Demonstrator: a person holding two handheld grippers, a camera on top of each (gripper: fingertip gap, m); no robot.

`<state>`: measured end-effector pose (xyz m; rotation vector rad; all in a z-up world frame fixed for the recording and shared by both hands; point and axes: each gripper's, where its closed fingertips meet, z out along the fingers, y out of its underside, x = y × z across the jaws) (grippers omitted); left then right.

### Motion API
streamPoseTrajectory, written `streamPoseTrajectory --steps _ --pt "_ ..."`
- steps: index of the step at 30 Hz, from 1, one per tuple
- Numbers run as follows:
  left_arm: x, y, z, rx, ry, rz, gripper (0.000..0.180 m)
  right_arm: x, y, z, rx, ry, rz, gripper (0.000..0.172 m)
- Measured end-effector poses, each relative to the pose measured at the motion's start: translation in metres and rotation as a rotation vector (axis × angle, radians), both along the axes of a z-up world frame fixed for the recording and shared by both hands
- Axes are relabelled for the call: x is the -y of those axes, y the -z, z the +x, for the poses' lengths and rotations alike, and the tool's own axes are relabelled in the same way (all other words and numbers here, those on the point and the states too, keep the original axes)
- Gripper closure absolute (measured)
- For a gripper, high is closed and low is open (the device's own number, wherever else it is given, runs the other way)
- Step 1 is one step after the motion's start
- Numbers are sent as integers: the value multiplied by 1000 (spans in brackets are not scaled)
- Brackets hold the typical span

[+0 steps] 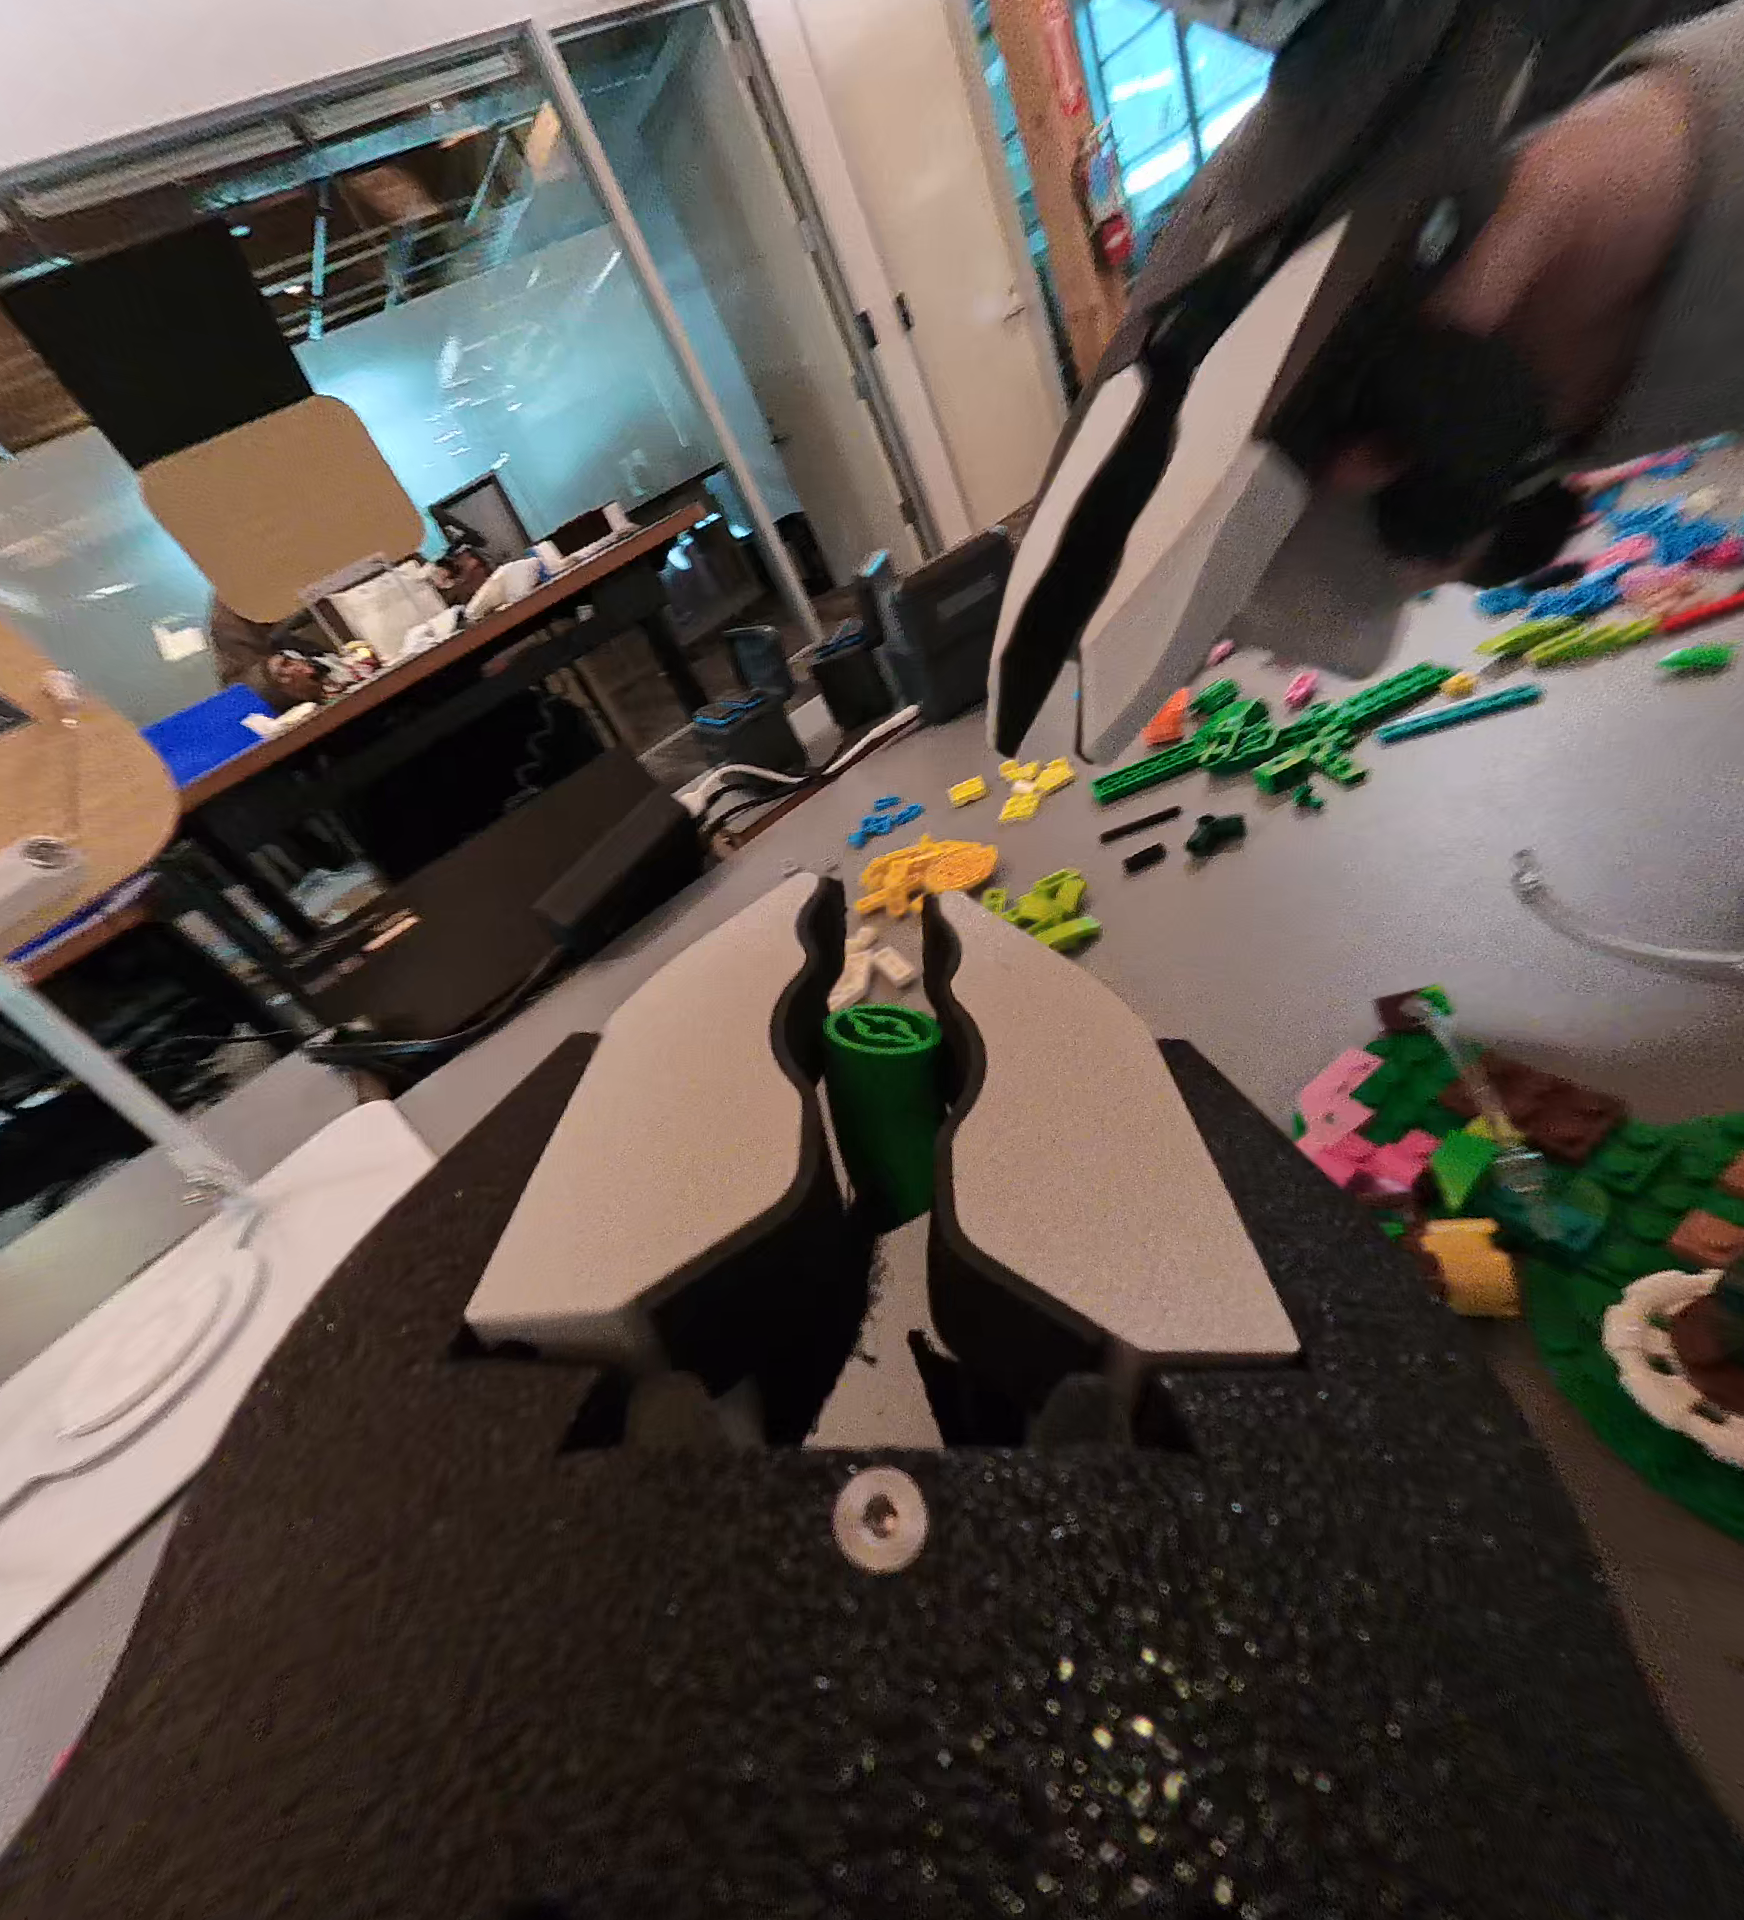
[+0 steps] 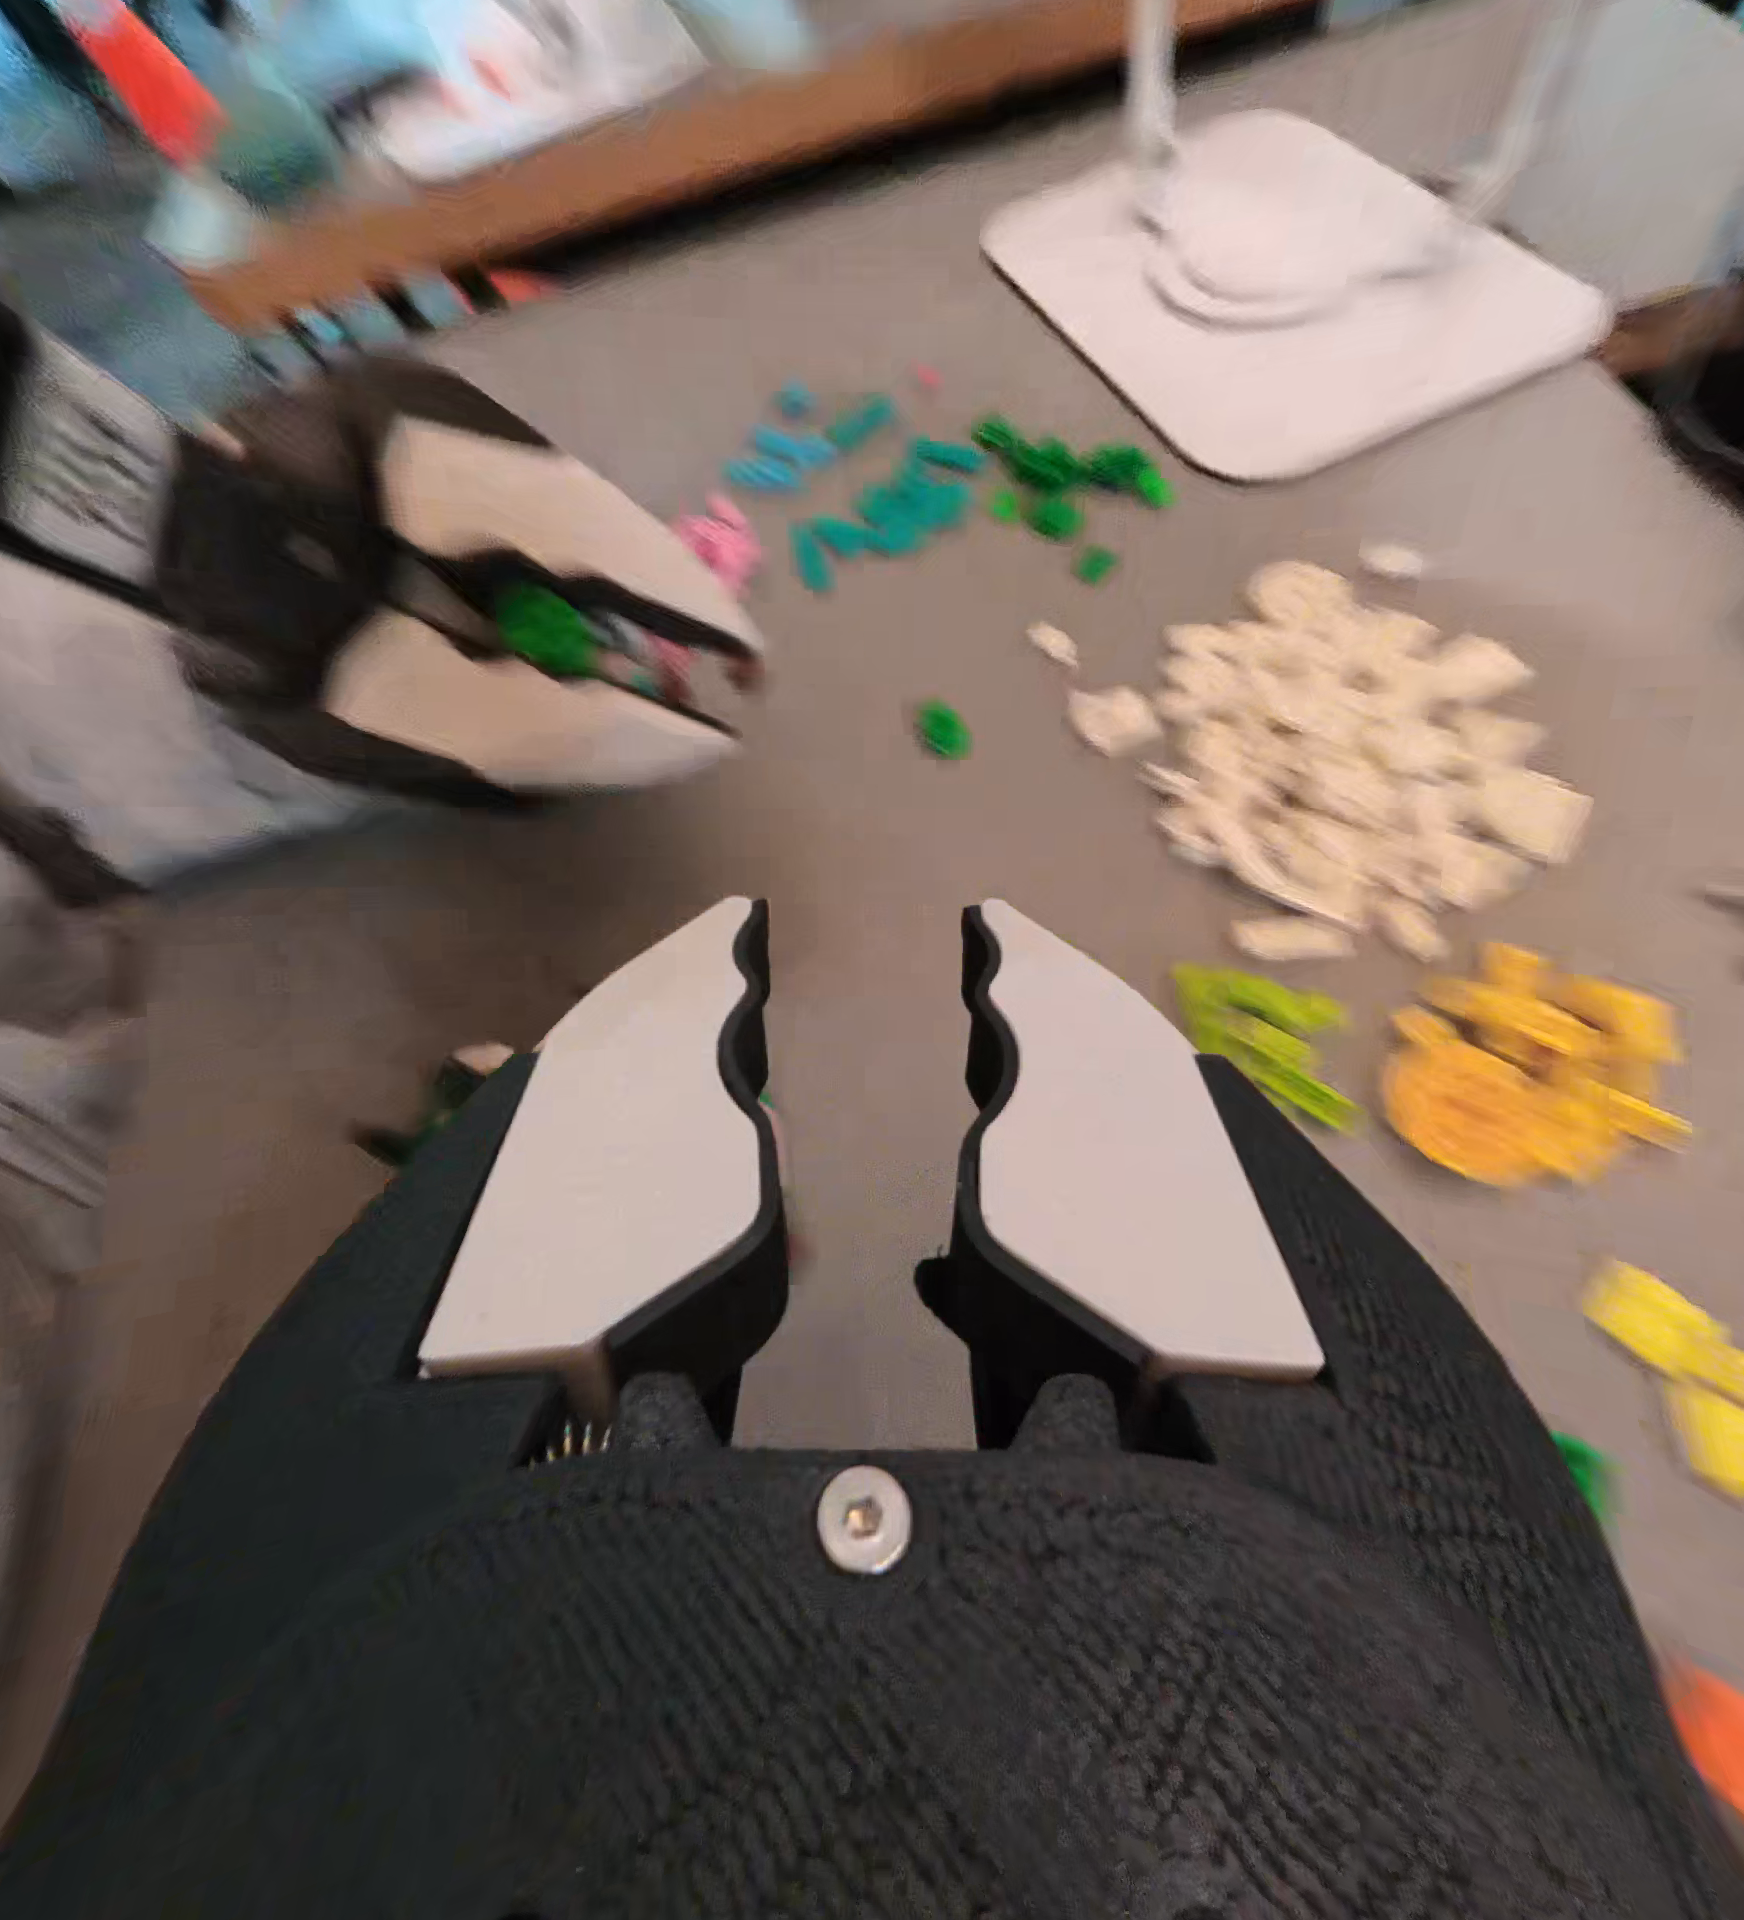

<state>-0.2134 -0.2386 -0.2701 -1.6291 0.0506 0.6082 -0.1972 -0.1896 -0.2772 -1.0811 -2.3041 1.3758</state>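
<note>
A: On my left wrist view, the left gripper clamps a green cylinder, both pads pressed on its sides. It stands upright, deep between the fingers, with an embossed mark on its flat round top.

B: Confirmed on my right wrist view: green cylinder blurred, gripped well behind the fingertips. My right gripper has its jaws parted, with only bare grey table between them.
</note>
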Motion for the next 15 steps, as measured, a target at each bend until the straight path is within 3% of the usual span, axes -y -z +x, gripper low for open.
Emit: streamPoseTrajectory --steps 4,10,12,15 --pt "1 4 -7 -125 -90 -70 166 60 -10 3 -22 30 -81 138" --pt "2 4 -7 -344 -153 -149 166 82 -7 2 -31 2 31 139" --pt "1 13 -9 -297 -136 -198 165 76 -7 -3 -39 23 50 139" --pt "0 50 -12 -77 -84 -386 165 67 -4 -6 -60 62 54 139"
